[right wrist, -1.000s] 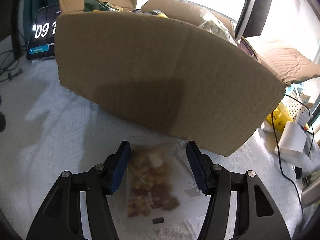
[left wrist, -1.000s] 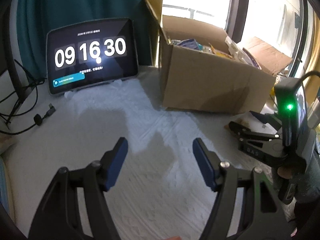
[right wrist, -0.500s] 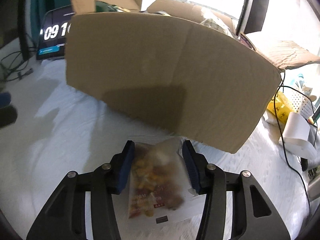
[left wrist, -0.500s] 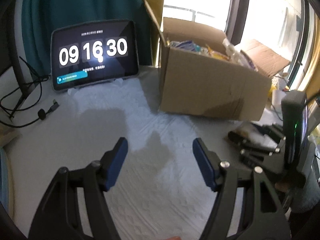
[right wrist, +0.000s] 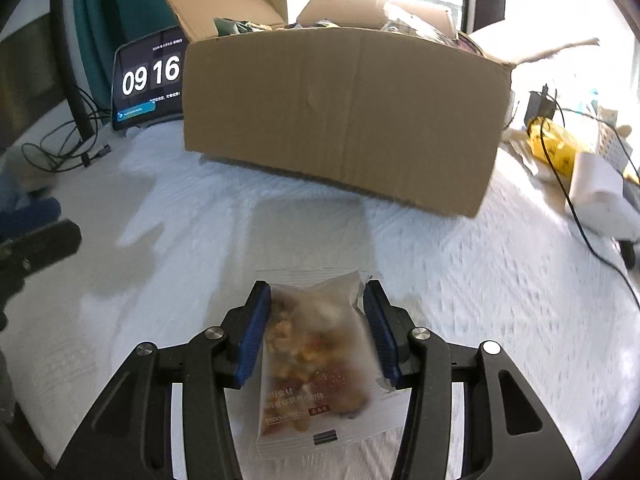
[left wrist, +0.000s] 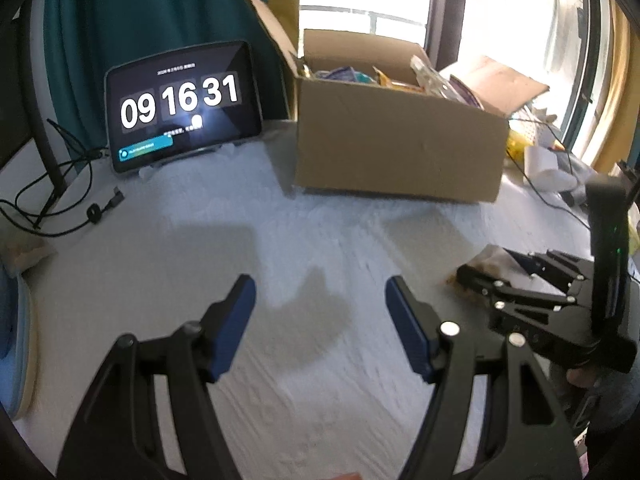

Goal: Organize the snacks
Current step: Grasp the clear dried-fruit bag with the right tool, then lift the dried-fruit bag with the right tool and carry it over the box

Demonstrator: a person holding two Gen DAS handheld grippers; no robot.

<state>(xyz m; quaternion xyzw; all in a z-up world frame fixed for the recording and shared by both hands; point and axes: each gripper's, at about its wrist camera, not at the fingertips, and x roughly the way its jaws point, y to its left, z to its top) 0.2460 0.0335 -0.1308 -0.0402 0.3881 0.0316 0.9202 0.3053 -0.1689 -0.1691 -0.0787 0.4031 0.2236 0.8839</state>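
Between right gripper [right wrist: 316,328] pads: snack bag [right wrist: 316,356], gripped at both edges. At 12 o'clock: cardboard box [right wrist: 344,120]. Left gripper [left wrist: 320,320]: wide, empty.

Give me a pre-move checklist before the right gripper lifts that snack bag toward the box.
1. Snack bag sits between the right gripper pads: ok.
2. Pads pressing both bag edges: ok, they look in contact.
3. Bag off the white cloth: cannot tell.
4. Box flaps open at the top: ok.
5. Room inside the box: cannot tell; snacks already reach its rim.
6. Left gripper open, holding nothing, off to the side of the bag: ok.
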